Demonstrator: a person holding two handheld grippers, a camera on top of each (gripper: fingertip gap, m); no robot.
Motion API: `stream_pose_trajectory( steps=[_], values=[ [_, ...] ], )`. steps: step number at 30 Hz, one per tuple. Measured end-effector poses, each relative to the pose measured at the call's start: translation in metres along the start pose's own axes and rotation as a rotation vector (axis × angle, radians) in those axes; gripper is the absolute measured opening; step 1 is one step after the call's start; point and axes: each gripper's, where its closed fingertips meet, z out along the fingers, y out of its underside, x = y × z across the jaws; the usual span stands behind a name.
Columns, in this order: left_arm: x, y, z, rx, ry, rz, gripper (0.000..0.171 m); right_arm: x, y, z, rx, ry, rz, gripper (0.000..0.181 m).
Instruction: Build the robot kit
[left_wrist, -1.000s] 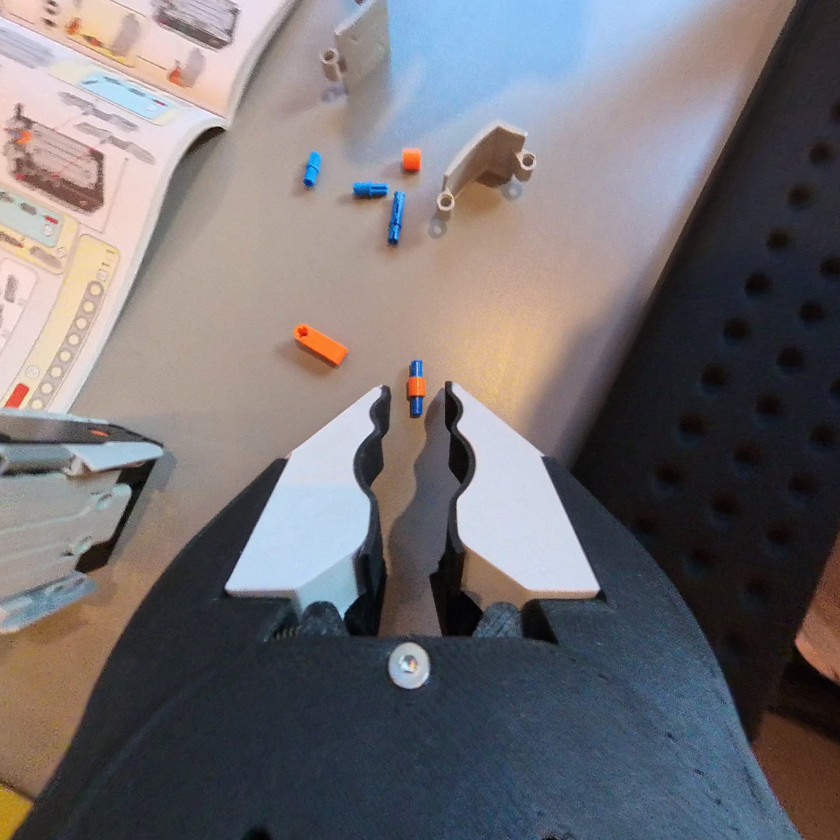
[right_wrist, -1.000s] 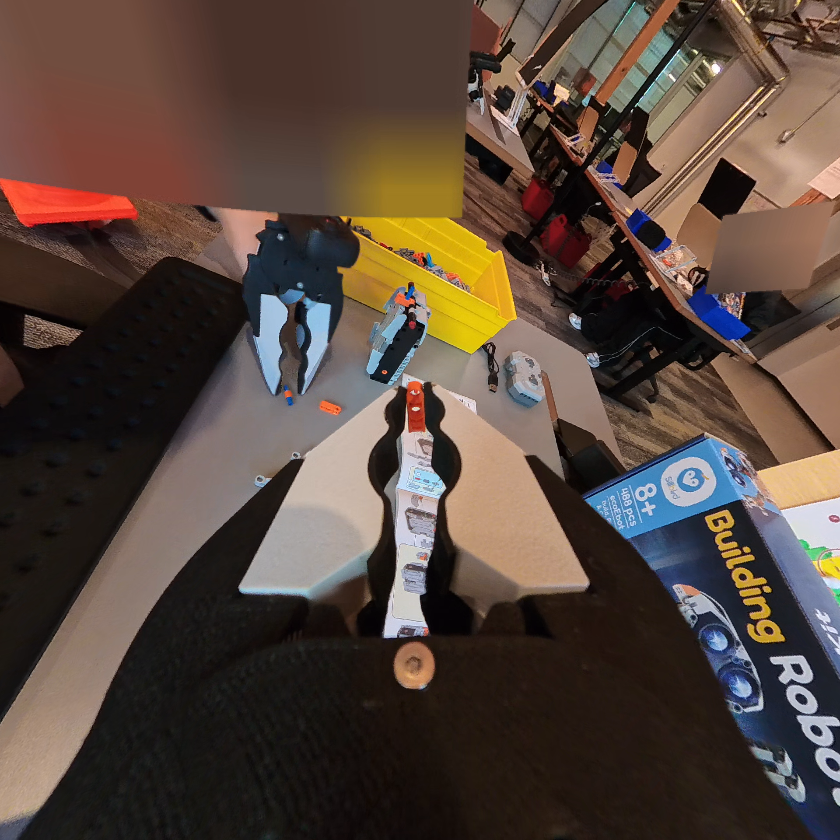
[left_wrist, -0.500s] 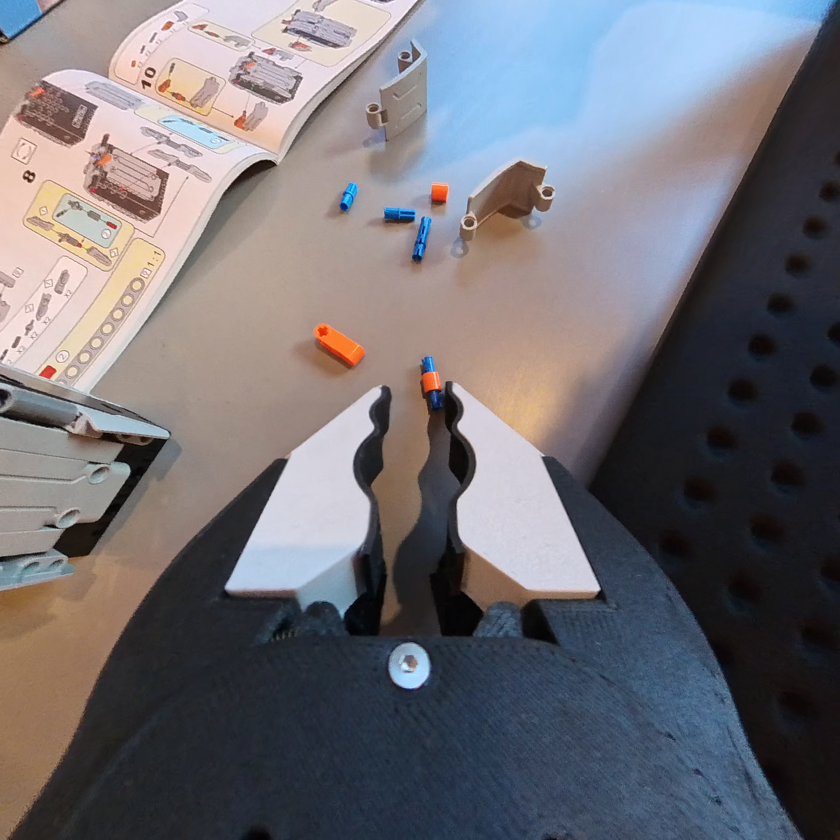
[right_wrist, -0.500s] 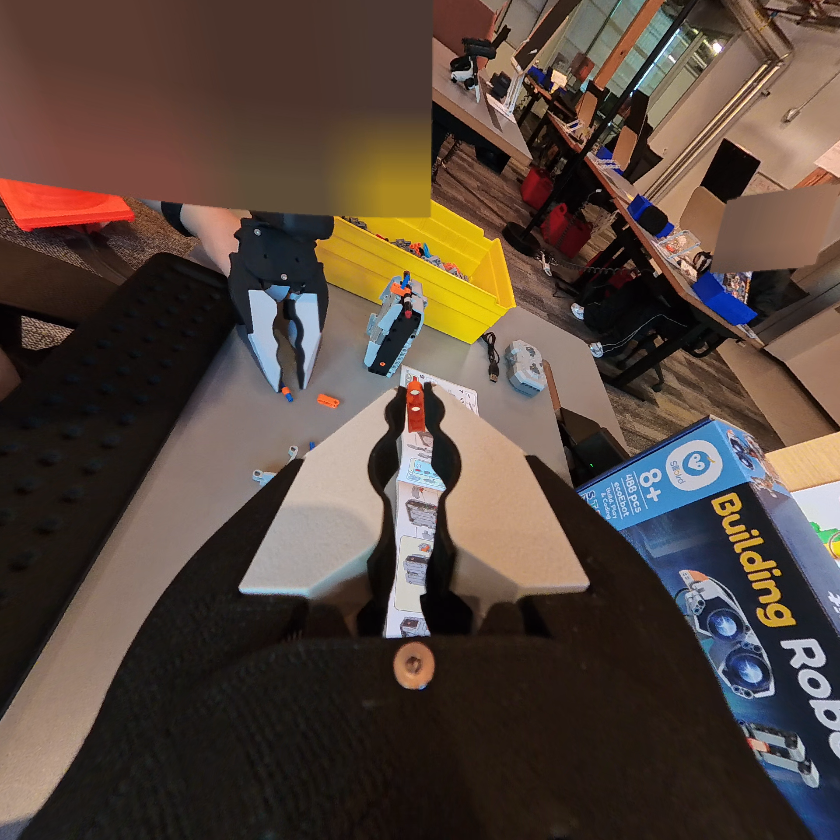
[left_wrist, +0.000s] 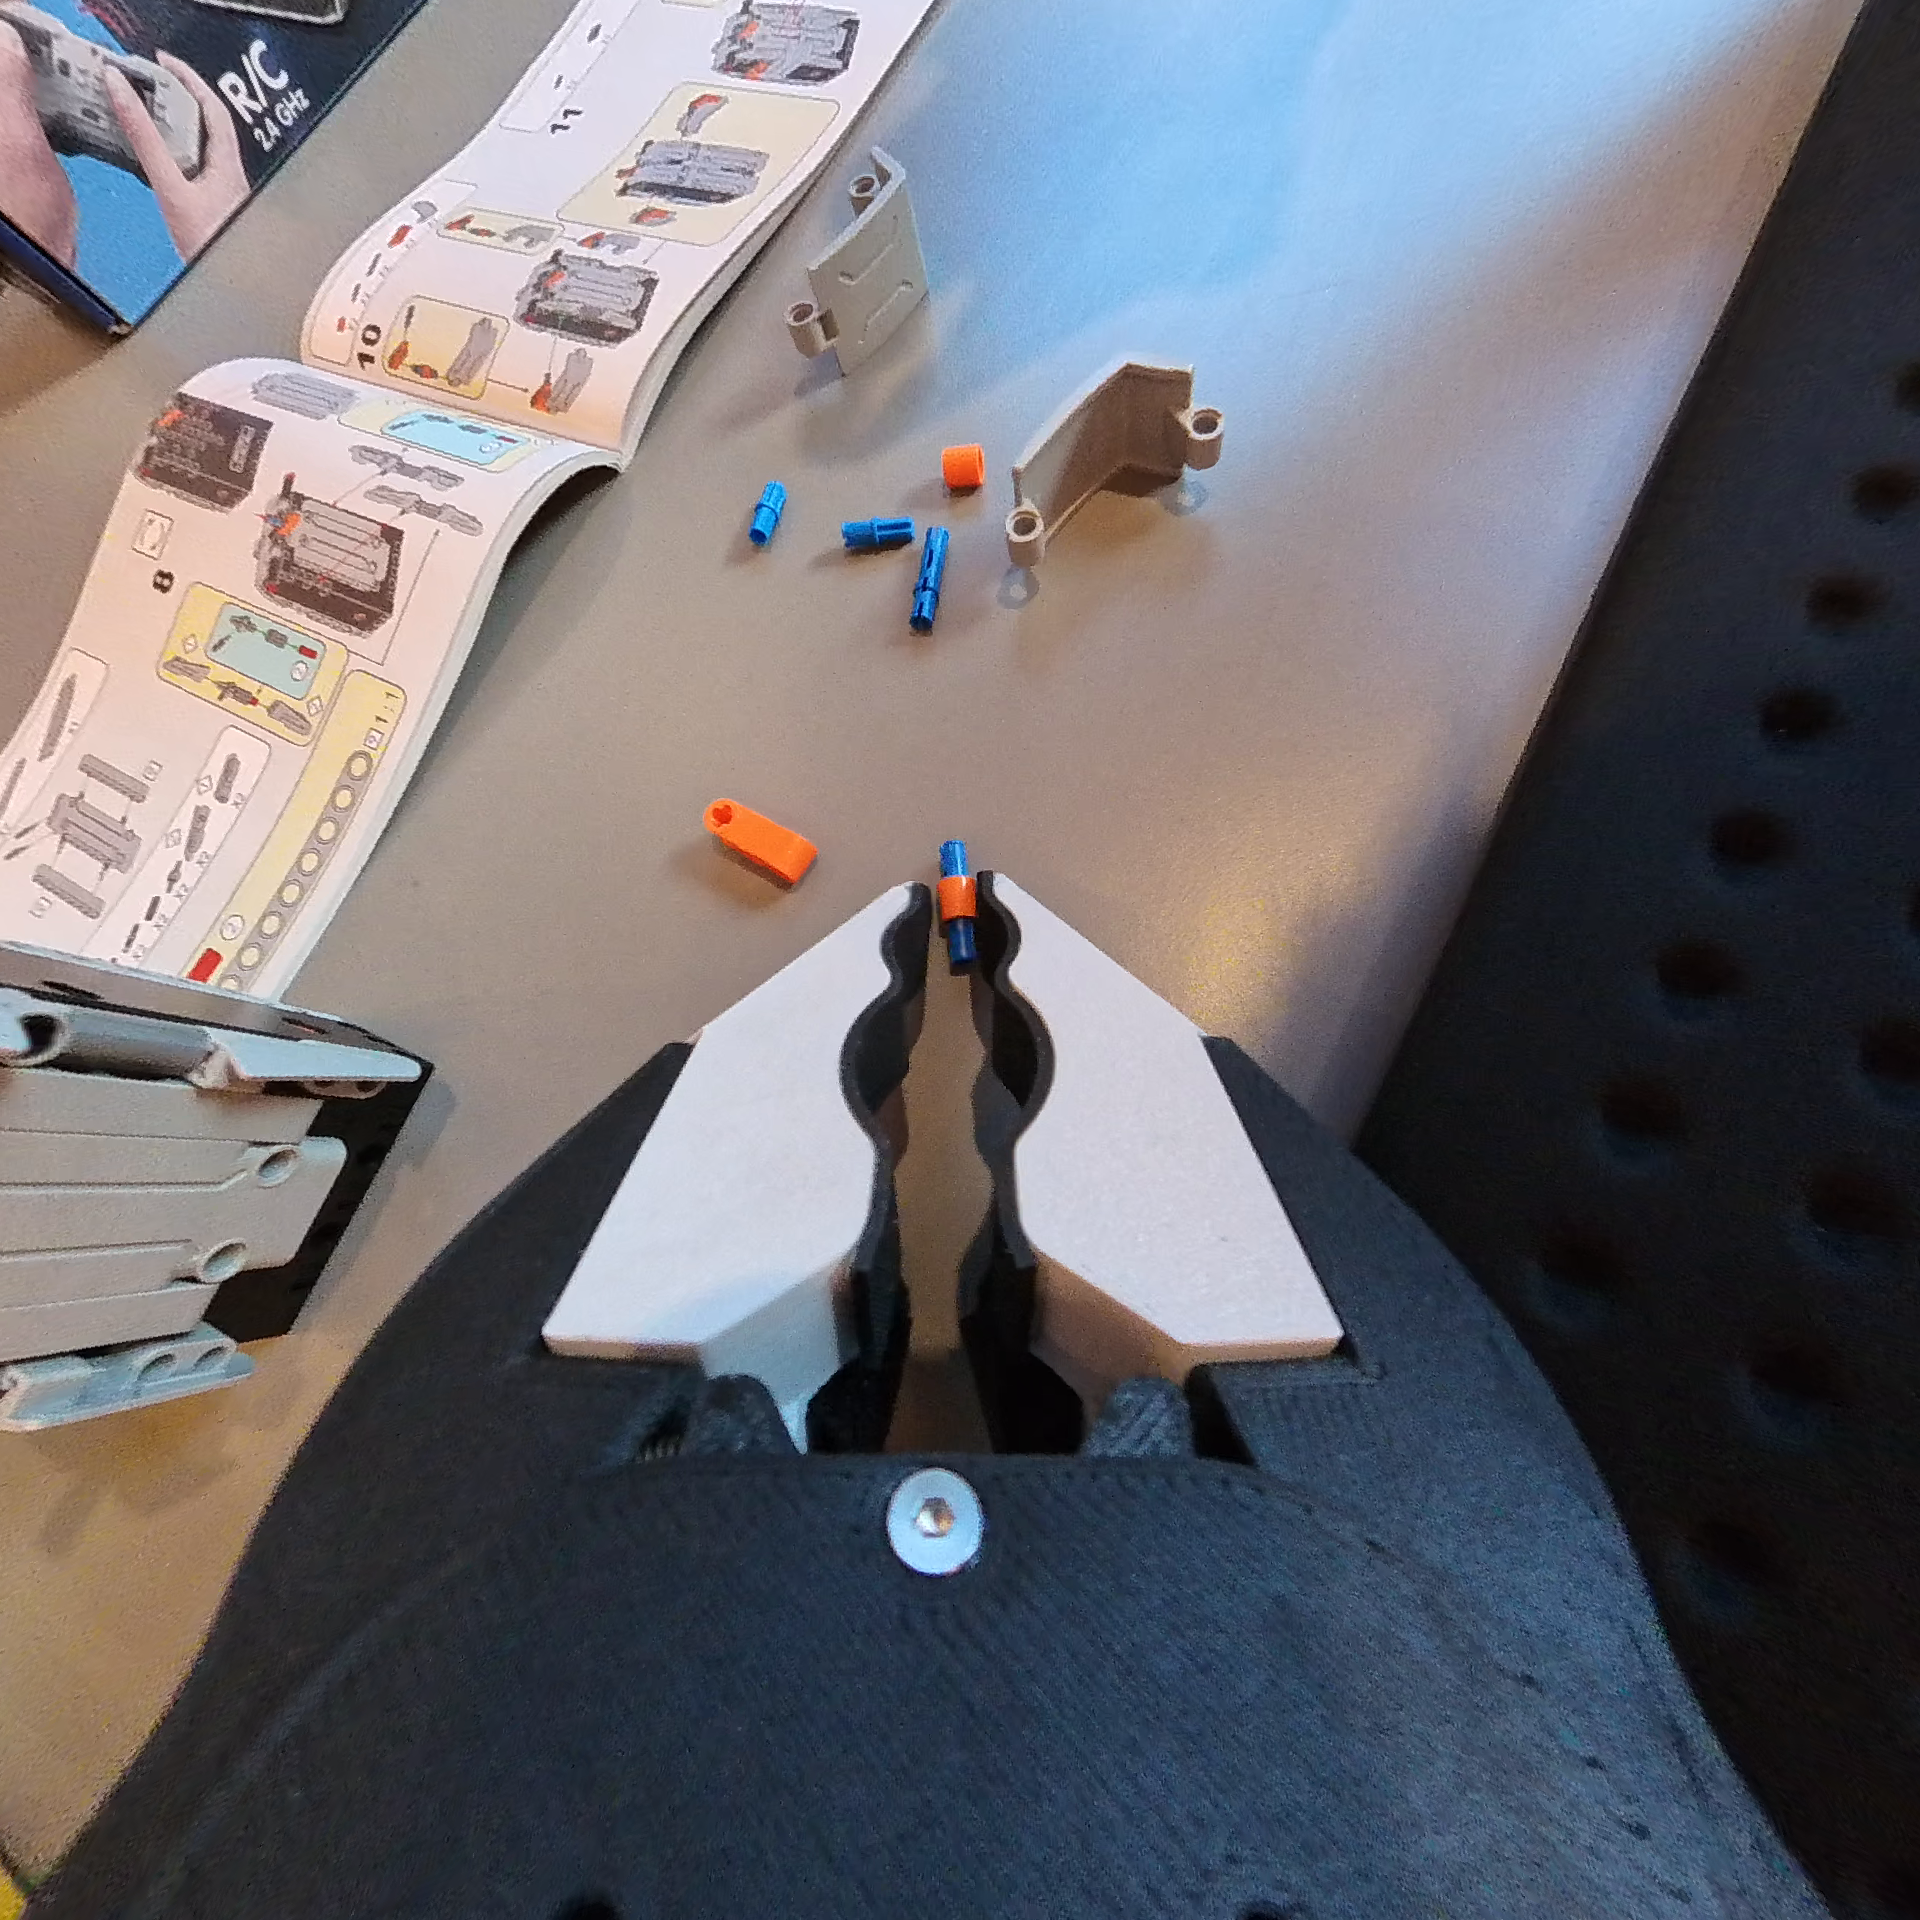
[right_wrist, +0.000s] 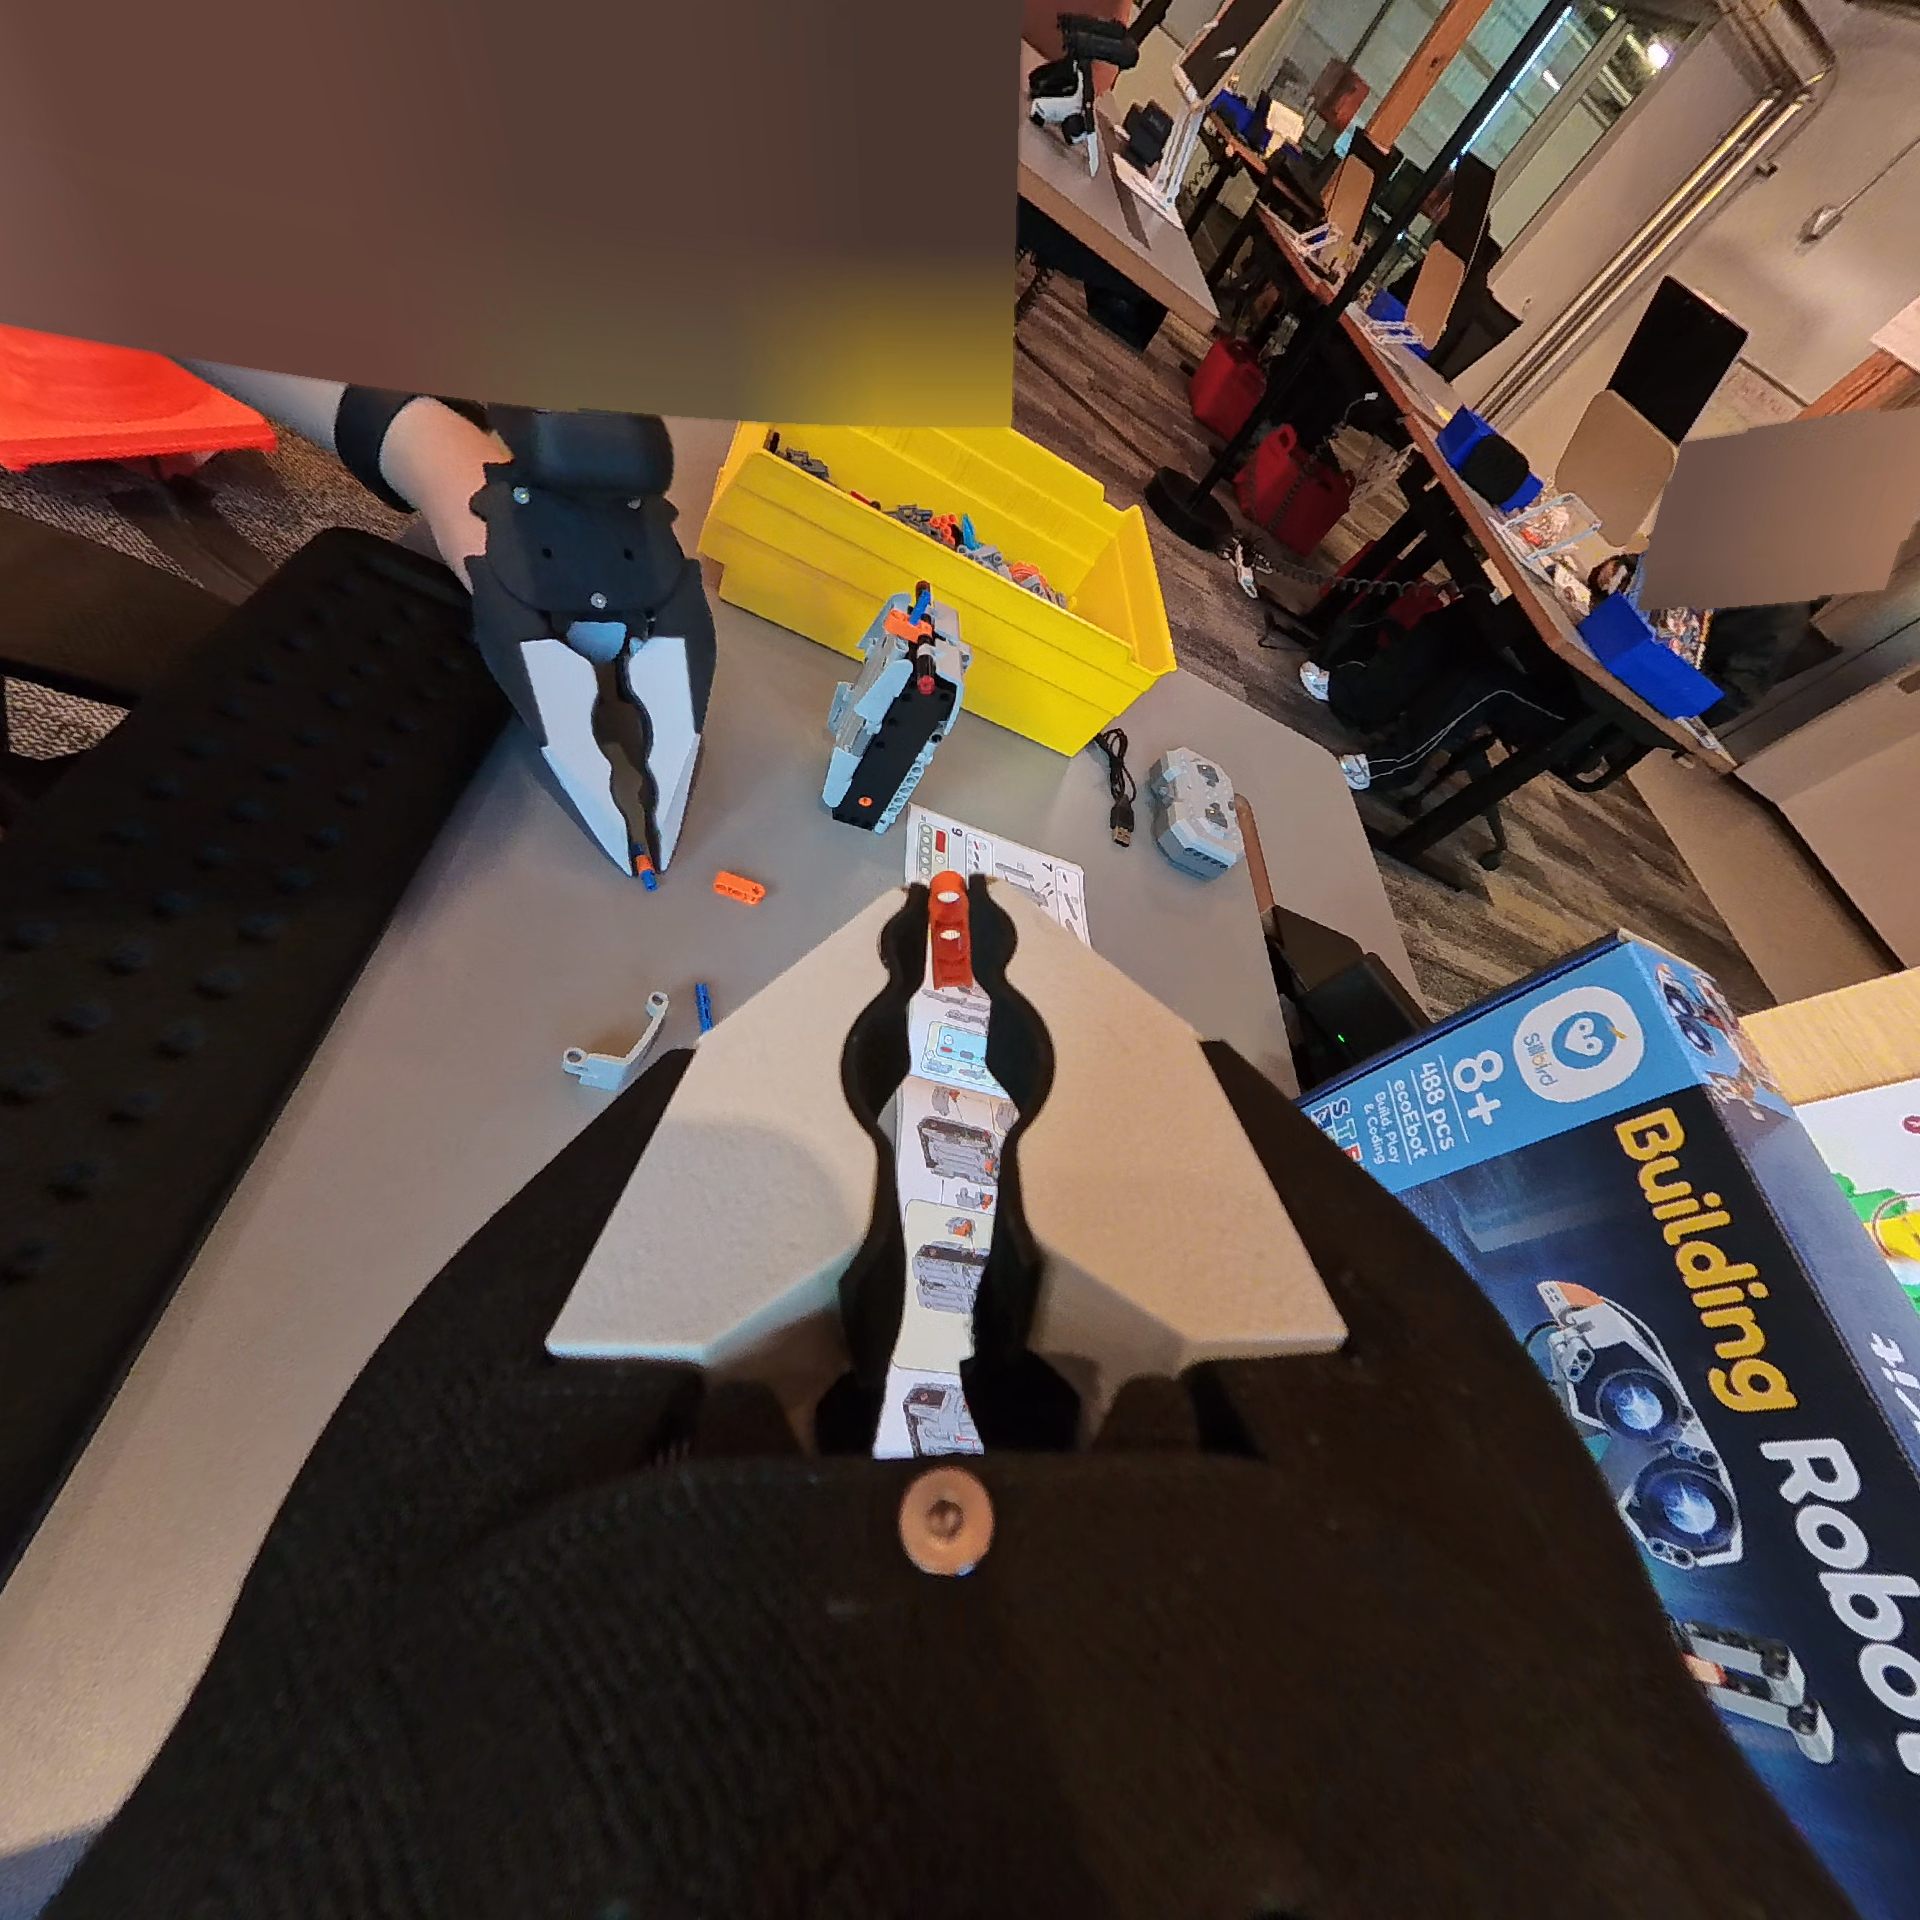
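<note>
Closing in since a second ago, the left gripper (left_wrist: 951, 890) has narrowed its fingers onto the blue pin (left_wrist: 957, 940).

Its pale, wavy-edged fingertips now pinch the pin's orange collar low against the smooth grey desk (left_wrist: 1195, 779), with a loose orange link (left_wrist: 761, 842) just beside it. Farther off lie more blue pins (left_wrist: 928, 577), two curved grey panels (left_wrist: 1101, 457) and an open instruction booklet (left_wrist: 312, 582); a ribbed grey-and-black assembly (left_wrist: 156, 1195) sits to the left. The right gripper (right_wrist: 948, 896) hangs above the booklet, pressed onto a holed orange beam (right_wrist: 948, 951) at its tips.
</note>
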Motion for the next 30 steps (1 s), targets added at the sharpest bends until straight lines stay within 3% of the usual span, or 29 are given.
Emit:
stream_pose_trajectory(
  steps=[23, 26, 30],
  values=[
    [-0.011, -0.001, 0.002, -0.004, -0.038, -0.048, 0.005, -0.007, -0.005, 0.01, 0.021, -0.025, 0.004, 0.006],
    [-0.01, -0.037, -0.01, 0.084, 0.007, -0.067, 0.005, -0.005, -0.006, 0.017, 0.064, -0.043, 0.079, 0.006],
    [-0.009, -0.133, -0.045, 0.243, 0.16, -0.123, 0.005, -0.002, -0.026, 0.011, 0.261, -0.146, 0.278, 0.006]
  ],
)
